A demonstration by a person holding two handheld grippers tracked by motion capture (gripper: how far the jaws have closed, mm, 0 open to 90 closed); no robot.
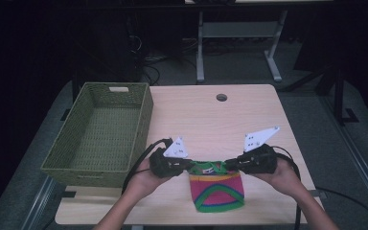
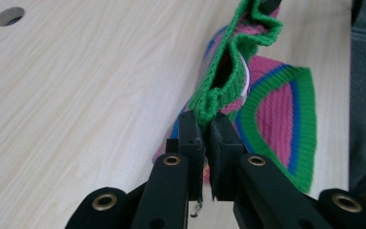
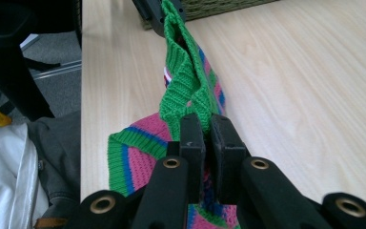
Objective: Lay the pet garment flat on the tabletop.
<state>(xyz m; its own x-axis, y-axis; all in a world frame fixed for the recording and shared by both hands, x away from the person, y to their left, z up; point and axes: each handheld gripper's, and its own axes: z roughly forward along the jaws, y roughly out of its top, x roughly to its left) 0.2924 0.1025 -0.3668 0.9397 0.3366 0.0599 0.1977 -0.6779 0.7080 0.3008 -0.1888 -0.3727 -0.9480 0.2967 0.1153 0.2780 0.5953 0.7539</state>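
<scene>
The left tool (image 2: pixel 205 131) and right tool (image 3: pixel 207 126) each pinch the knitted garment (image 1: pixel 216 190) between them. Its ribbed green rim stretches between the tools, above the pale wooden surface (image 1: pixel 249 115).

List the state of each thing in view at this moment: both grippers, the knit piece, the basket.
Left gripper: shut on the knit piece's green edge.
Right gripper: shut on the same green edge, opposite end.
Knit piece: top edge lifted and stretched between the grippers, lower part lying on the table.
Basket: upright on the table's left side, empty.
</scene>
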